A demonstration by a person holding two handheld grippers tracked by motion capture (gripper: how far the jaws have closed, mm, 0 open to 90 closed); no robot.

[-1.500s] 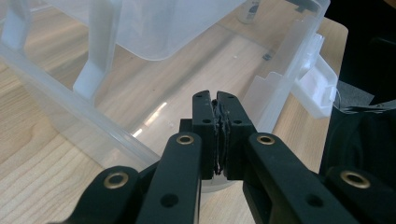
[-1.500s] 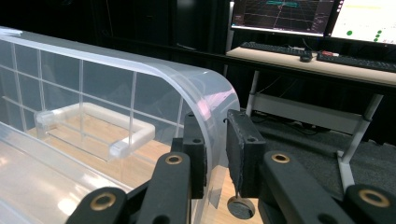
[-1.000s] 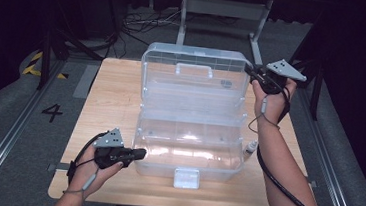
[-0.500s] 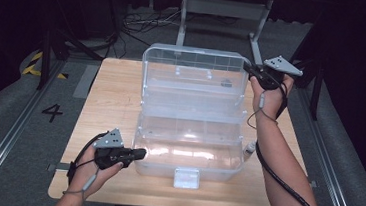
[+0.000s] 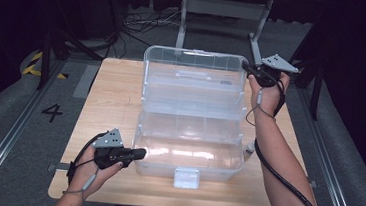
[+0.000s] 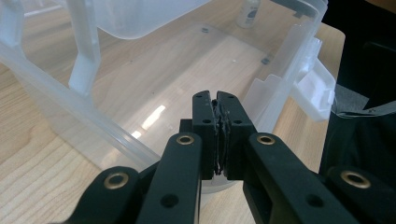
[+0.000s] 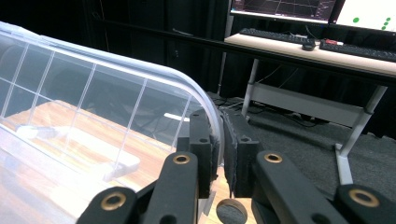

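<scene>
While the lid (image 5: 196, 66) stands open at the far side of the clear box (image 5: 191, 134), mid-table:
Right gripper (image 7: 219, 140) closing, pinching lid's right corner rim; swing down slowly. Left gripper (image 6: 218, 135) clenched empty, near-left box corner.

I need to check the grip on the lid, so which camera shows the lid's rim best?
The right gripper view: the lid's rim runs between the right hand-held gripper pads. The high view shows the whole lid, its grip tiny. The left gripper view shows a lid edge at top.
</scene>
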